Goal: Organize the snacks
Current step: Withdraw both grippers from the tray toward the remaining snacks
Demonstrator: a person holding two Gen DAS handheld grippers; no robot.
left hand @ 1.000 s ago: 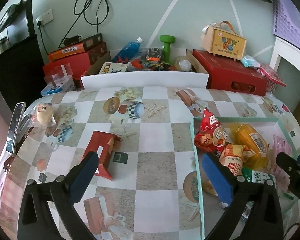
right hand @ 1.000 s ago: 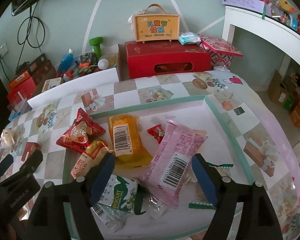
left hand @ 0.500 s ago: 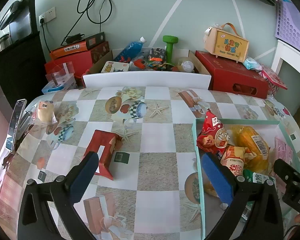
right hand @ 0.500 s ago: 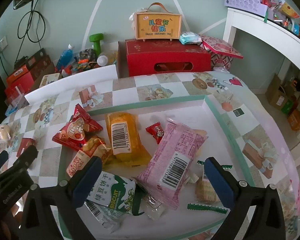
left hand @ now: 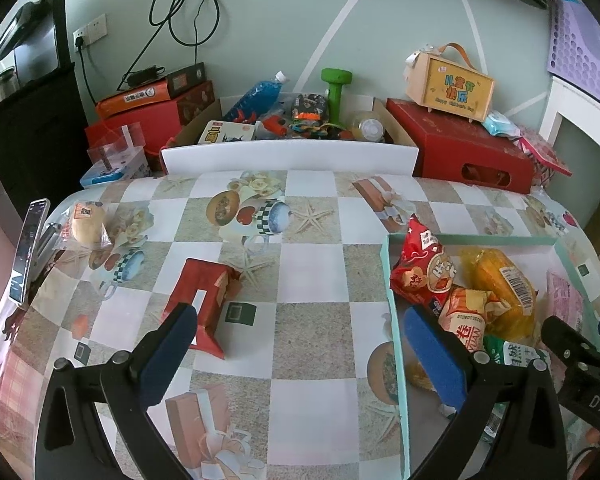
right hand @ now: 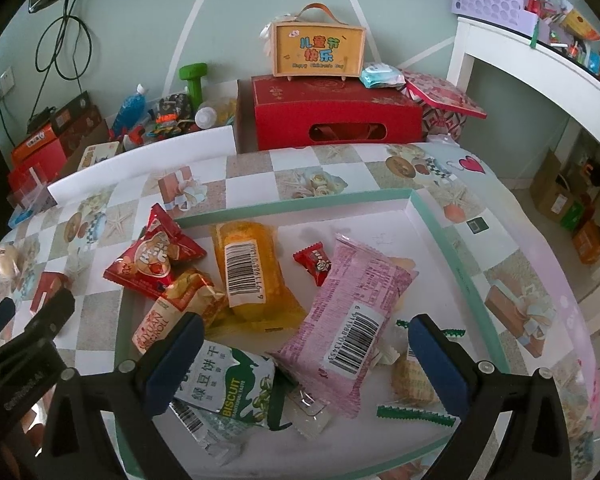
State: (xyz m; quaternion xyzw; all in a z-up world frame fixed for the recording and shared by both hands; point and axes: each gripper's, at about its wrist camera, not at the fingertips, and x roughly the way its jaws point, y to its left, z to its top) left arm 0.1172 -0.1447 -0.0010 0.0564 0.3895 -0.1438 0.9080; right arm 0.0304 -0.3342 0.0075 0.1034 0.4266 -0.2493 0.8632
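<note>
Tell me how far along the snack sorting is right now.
Mostly done: the tray already holds the pink packet, yellow packet, biscuit pack and others. Nothing is in hand; both the right gripper and left gripper are open. Left: the red packet and the wrapped bun on the tablecloth.

Table, checkered picture cloth. Directly on cloth: green-rimmed tray at right; red packet near centre-left; clear-wrapped bun and phone at left edge.
</note>
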